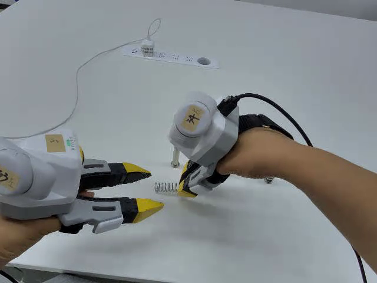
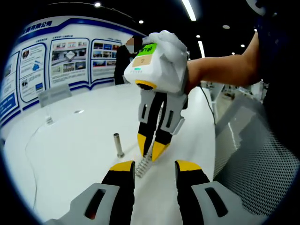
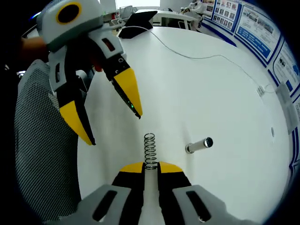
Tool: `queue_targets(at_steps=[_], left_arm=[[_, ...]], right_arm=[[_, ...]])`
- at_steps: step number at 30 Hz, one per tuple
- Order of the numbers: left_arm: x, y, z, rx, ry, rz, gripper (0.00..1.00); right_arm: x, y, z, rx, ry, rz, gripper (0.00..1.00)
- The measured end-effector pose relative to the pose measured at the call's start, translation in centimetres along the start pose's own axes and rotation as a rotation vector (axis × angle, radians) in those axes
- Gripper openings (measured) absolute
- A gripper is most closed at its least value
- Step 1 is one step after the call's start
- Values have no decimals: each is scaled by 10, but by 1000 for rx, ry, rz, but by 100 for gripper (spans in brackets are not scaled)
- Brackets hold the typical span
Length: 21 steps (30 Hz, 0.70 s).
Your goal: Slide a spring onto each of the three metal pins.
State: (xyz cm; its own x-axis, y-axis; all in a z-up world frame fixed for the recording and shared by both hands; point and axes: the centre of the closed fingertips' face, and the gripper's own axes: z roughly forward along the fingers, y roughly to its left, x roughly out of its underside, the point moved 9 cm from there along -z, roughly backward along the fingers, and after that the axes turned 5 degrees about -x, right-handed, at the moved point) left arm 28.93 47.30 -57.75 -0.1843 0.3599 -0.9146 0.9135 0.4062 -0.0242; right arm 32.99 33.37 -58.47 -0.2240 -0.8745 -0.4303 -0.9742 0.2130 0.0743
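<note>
White table (image 1: 283, 71): right gripper (image 2: 150, 154) nose-down, tight on spring (image 3: 149, 147); left gripper (image 3: 116, 130) level

Your head view looks down on the spring (image 1: 166, 187) from above. Your left gripper view faces it low and close. Your right gripper view faces it even closer, from the opposite side. All three share the spring and the pin (image 1: 175, 156) near it.

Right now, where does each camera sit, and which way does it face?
Head view: on the person's head, looking down at the table; left gripper, right gripper and a forearm show.
Left gripper view: on the left gripper, facing the right gripper; its open jaws show.
Right gripper view: on the right gripper, facing the left gripper; its jaws pinch the spring.
Shared: the spring and one pin.
</note>
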Motion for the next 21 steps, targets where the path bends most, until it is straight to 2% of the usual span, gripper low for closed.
queue_targets(at_steps=[11,21], left_arm=[[0,-8,11,43,23,25,35],[2,-11,13,64,52,57,34]], right_arm=[[2,16,-19,-1,-3,-35,11],[-11,33,-39,-16,-13,-81,11]])
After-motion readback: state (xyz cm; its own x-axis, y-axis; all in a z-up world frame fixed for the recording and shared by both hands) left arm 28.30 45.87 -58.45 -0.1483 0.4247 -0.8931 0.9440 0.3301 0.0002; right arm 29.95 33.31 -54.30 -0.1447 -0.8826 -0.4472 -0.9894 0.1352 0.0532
